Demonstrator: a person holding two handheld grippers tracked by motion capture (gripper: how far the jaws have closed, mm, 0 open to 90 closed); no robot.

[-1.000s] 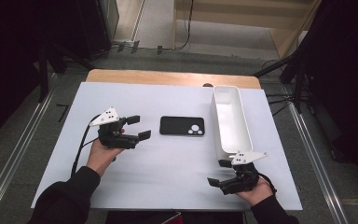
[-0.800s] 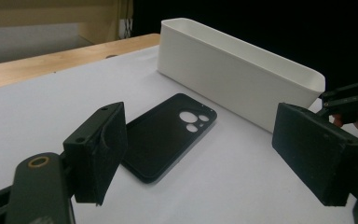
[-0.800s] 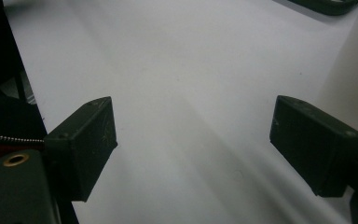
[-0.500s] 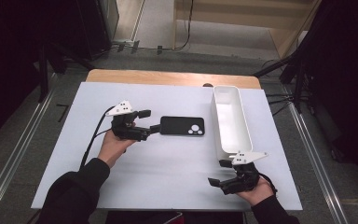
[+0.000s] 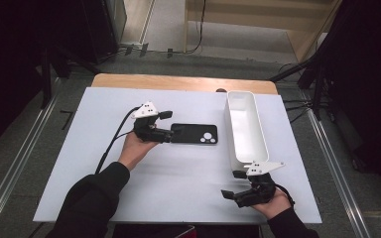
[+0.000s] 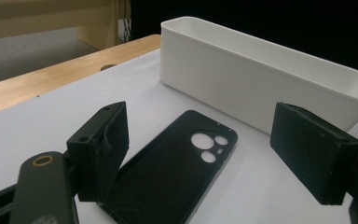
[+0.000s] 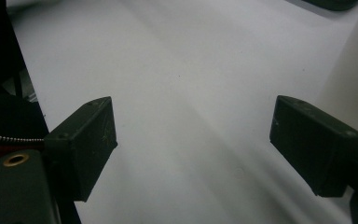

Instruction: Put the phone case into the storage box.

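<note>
The black phone case (image 5: 194,134) lies flat on the white desk (image 5: 178,193) just beside the long white bin (image 5: 245,126), with the left hand-held gripper (image 5: 167,125) wide apart around its near end, while the right hand-held gripper (image 5: 230,184) rests apart near the desk's front edge

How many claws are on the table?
2. The left claw is open at the near end of the black phone case. The right claw is open by the white bin's near end.
</note>
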